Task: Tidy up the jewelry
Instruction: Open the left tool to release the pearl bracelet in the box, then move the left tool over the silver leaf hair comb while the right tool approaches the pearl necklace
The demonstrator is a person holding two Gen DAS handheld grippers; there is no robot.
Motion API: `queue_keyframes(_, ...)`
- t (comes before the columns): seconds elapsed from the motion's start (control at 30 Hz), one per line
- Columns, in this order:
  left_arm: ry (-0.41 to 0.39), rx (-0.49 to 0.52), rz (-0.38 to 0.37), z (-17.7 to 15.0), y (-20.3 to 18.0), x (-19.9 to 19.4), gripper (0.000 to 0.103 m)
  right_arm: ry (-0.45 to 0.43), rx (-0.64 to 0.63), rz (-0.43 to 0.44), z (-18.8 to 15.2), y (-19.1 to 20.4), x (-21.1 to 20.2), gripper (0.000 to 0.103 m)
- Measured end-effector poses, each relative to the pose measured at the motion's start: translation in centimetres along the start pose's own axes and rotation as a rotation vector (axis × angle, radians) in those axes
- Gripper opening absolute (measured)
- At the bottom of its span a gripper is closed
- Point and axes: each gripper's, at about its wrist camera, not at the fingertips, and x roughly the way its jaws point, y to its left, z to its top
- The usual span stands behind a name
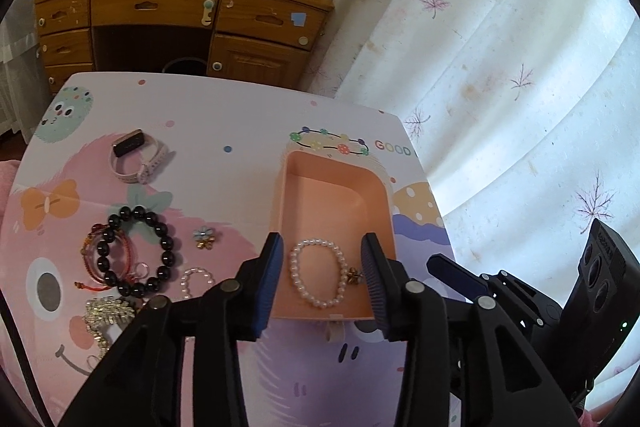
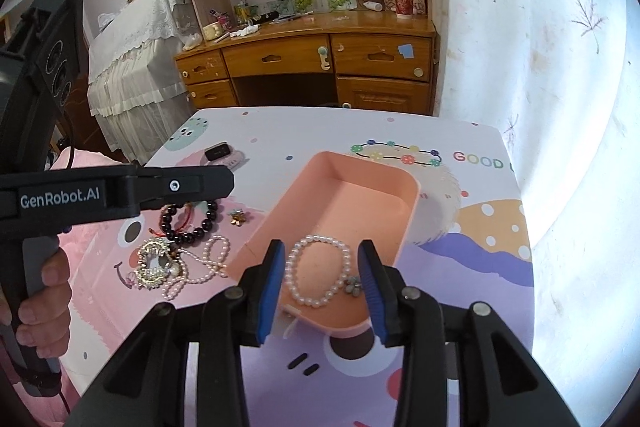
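Note:
A pink tray point(image 1: 340, 187) point(image 2: 360, 195) stands on the cartoon-print table point(image 1: 224, 115). A white pearl bracelet point(image 1: 318, 273) point(image 2: 318, 273) with a small flower charm lies in its near end. My left gripper point(image 1: 322, 281) is open above that end, empty. My right gripper point(image 2: 320, 281) is open over the same bracelet, empty; it also shows at the right of the left wrist view point(image 1: 456, 273). Left of the tray lie a black bead bracelet point(image 1: 138, 251) point(image 2: 188, 223), a red cord bracelet point(image 1: 94, 255), a flower clip point(image 1: 206, 237) point(image 2: 238, 217), a pearl strand point(image 2: 212, 259), a rhinestone piece point(image 1: 106, 315) point(image 2: 154, 261) and a pink smartwatch point(image 1: 138, 157) point(image 2: 222, 153).
A wooden desk point(image 1: 180, 15) point(image 2: 308, 63) with drawers and clutter stands beyond the table's far edge. A white leaf-print curtain point(image 1: 500, 67) point(image 2: 540, 87) hangs on the right. A lace-covered piece of furniture point(image 2: 132, 67) is at the left.

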Motion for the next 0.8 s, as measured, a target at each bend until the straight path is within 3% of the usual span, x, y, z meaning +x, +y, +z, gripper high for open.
queue_keyframes(0.1,-0.029,-0.012,0.031,-0.2,1.5,-1.5,0.056,-0.004,0.003,0.011,0.1,1.4,0.0,0.038)
queue_keyframes(0.43,-0.044,-0.032,0.106,-1.0,7.8,-5.7,0.057,-0.002,-0.007,0.066,0.7,7.4,0.6,0.038)
queue_keyframes(0.67,-0.009,-0.001,0.153,-1.9,11.6,-7.7,0.058,0.043,-0.048,0.102,0.8,12.3,1.7,0.038)
queue_keyframes(0.8,0.034,0.062,0.168,-2.5,12.8,-7.8,0.07,0.1,-0.13,0.107,-0.1,14.8,2.3,0.038)
